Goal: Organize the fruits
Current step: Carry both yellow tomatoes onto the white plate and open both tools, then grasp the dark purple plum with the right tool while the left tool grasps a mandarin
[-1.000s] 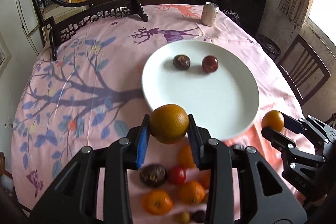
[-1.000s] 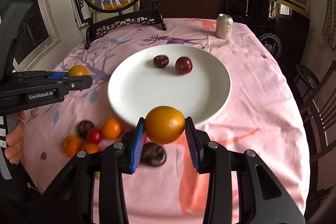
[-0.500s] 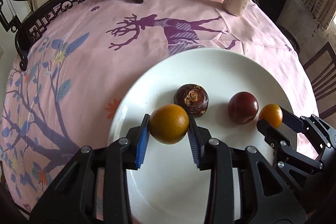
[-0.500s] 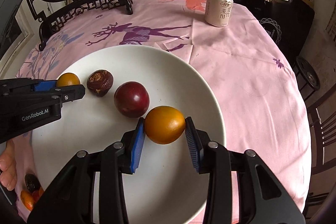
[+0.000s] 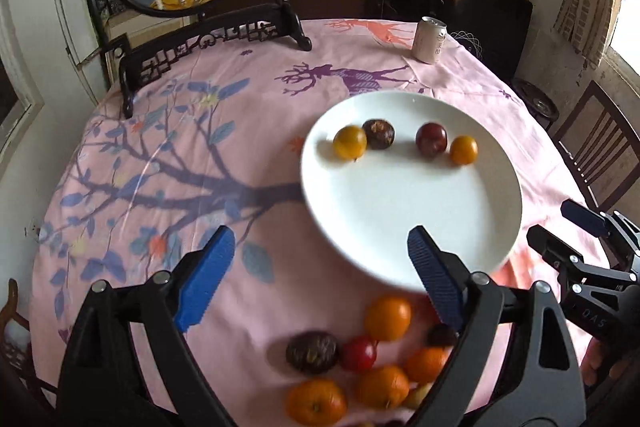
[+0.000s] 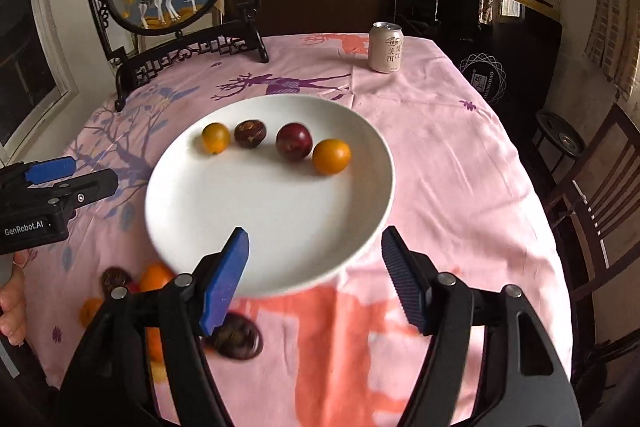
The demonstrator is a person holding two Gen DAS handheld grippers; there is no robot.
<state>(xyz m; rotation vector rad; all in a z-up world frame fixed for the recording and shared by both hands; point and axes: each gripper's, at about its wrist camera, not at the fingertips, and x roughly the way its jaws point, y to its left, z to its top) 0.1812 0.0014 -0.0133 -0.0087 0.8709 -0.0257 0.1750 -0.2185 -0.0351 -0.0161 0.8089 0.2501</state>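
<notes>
Left wrist view showed four fruits in a row on the white plate (image 5: 412,211). A pile of fruits (image 5: 372,367) sat on the tablecloth (image 5: 180,155), near the plate. The left gripper (image 5: 320,279) and right gripper (image 6: 316,279) were empty, jaws opening wide. Lots was left to move.

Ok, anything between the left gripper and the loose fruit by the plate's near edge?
Nothing visible. The left gripper, jaws opening and empty, hangs right over the fruit pile on the cloth; only the plate rim lies just beyond it.
</notes>
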